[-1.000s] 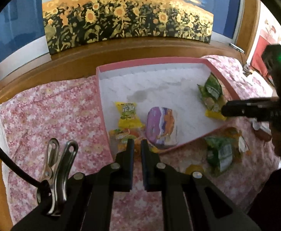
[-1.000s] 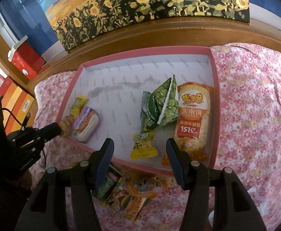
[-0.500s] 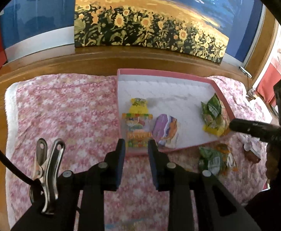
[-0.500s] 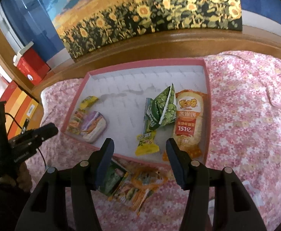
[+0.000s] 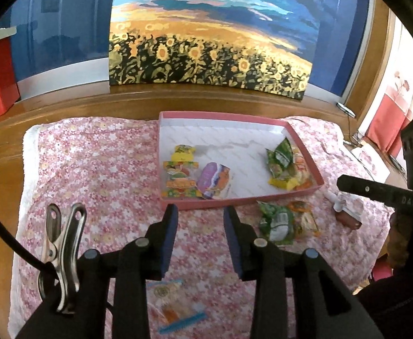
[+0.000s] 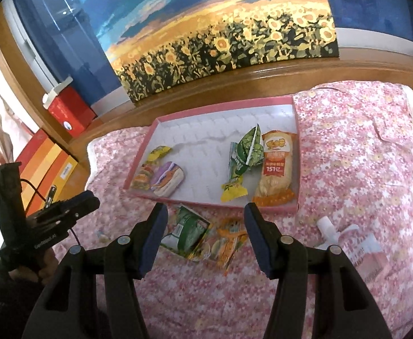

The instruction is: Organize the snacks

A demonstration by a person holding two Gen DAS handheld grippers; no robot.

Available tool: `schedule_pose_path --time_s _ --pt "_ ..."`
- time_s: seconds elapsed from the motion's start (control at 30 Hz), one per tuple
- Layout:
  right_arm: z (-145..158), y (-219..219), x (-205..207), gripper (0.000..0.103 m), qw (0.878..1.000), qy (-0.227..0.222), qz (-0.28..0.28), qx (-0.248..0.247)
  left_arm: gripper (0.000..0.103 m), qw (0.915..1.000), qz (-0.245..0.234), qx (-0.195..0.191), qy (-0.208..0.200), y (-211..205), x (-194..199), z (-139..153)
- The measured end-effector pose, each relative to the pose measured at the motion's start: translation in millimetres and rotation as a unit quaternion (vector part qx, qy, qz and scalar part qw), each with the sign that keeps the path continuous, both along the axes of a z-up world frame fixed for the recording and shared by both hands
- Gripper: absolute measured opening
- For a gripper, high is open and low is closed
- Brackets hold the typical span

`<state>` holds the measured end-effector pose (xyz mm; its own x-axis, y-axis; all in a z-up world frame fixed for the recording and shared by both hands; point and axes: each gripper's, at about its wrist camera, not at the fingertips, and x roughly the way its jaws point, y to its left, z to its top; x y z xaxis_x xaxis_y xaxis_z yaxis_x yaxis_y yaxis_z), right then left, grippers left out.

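Observation:
A pink tray point(image 5: 223, 202) point(image 6: 296, 152) lies on the flowered cloth. It holds a purple packet point(image 5: 213, 179) point(image 6: 168, 178), yellow and orange packets at its left, green packets point(image 6: 247, 152) and an orange rice-cracker bag point(image 6: 275, 169). A green packet point(image 5: 277, 223) point(image 6: 188, 230) and an orange packet point(image 6: 229, 240) lie on the cloth in front of the tray. My left gripper point(image 5: 200, 217) is open and empty, short of the tray's near rim. My right gripper point(image 6: 205, 217) is open and empty above the two loose packets.
A clear packet with a blue strip point(image 5: 175, 308) lies on the cloth under my left gripper. A white tube and pink pouch point(image 6: 356, 243) lie right of the loose packets. A sunflower painting point(image 5: 206, 56) leans on the wooden ledge. Red and orange boxes point(image 6: 65, 110) stand at left.
My left gripper has opened, let go of an orange packet now lying in the tray, and pulled back. My right gripper has drawn back a little, still open.

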<state>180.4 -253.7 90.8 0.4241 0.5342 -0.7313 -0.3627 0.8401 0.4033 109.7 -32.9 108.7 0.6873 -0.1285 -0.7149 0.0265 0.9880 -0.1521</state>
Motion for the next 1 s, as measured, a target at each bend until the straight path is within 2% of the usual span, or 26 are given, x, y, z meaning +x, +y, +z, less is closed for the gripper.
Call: schedule_pose_path --time_s 0.3,0.53,0.83,1.0 --pt "-6 -12 -18 0.057 1.000 0.025 -0.013 0.004 0.037 0.9995 -0.014 0.003 0.027 -16 -18 -11" --pt "-29 -18 -34 0.057 0.996 0.081 -0.020 -0.009 0.039 0.9977 -0.012 -0.001 0.066 -25 -33 -32" --pt "-64 -25 -57 0.057 0.986 0.155 -0.021 -0.053 0.040 0.9942 -0.014 -0.017 0.105 -36 -58 -63" --pt "-70 -30 -60 0.057 0.984 0.174 -0.021 -0.033 0.043 0.9931 -0.019 -0.010 0.115 -43 -61 -75"
